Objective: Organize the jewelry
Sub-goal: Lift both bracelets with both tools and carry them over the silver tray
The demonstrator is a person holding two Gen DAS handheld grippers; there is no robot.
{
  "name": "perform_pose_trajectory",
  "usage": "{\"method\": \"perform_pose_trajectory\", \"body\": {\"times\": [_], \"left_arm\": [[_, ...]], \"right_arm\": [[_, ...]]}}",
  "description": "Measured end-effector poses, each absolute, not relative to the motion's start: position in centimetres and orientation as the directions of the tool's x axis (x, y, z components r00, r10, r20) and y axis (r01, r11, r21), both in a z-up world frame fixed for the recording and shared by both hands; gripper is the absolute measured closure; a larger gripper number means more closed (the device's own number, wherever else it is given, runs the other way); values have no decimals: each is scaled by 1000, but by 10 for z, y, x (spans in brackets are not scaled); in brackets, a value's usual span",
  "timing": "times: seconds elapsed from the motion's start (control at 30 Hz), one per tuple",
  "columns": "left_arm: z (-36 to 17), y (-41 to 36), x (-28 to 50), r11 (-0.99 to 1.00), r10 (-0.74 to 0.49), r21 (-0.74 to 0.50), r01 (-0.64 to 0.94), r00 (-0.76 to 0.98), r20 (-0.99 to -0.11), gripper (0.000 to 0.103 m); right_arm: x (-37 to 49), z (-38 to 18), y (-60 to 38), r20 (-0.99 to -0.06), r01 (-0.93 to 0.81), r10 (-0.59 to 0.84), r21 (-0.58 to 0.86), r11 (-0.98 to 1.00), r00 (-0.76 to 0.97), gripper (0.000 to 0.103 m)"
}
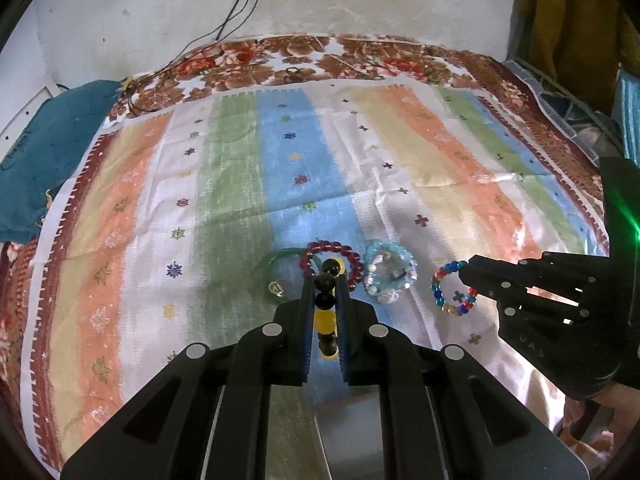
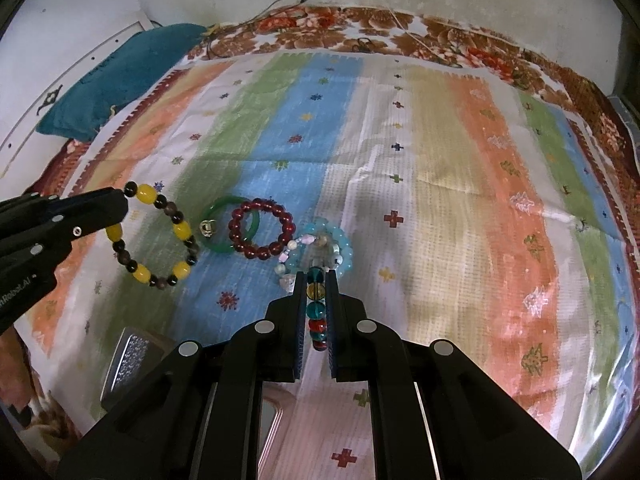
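My left gripper (image 1: 325, 280) is shut on a yellow and black bead bracelet (image 1: 326, 320), which hangs just above the striped cloth (image 1: 224, 184); the same bracelet (image 2: 154, 236) shows in the right wrist view at the left gripper's tip (image 2: 120, 204). My right gripper (image 2: 316, 276) is shut on a multicolour red and blue bead bracelet (image 2: 318, 312), which also shows in the left wrist view (image 1: 454, 290). On the cloth lie a green bangle (image 2: 224, 224), a dark red bead bracelet (image 2: 262, 228) overlapping it, and a light blue bead bracelet (image 2: 324, 250).
A teal cushion (image 2: 120, 80) lies at the far left by the wall. A floral bedsheet border (image 2: 400, 28) and thin black cables (image 1: 240, 8) run along the back. A metal grater-like object (image 2: 130, 360) sits near the front left.
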State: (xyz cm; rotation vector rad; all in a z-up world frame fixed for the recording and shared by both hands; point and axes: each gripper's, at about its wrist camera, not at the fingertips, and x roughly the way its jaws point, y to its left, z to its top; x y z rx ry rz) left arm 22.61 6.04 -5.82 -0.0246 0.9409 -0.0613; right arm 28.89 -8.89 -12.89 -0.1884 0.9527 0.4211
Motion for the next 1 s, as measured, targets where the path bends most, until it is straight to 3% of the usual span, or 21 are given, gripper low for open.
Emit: {"method": "perform_pose_trajectory", "body": {"times": [1.0], "left_arm": [[-23, 44, 153, 985, -174, -131, 115, 660, -731, 93]], "right_arm": [[223, -81, -96, -717, -522, 420, 92, 848, 556, 93]]}}
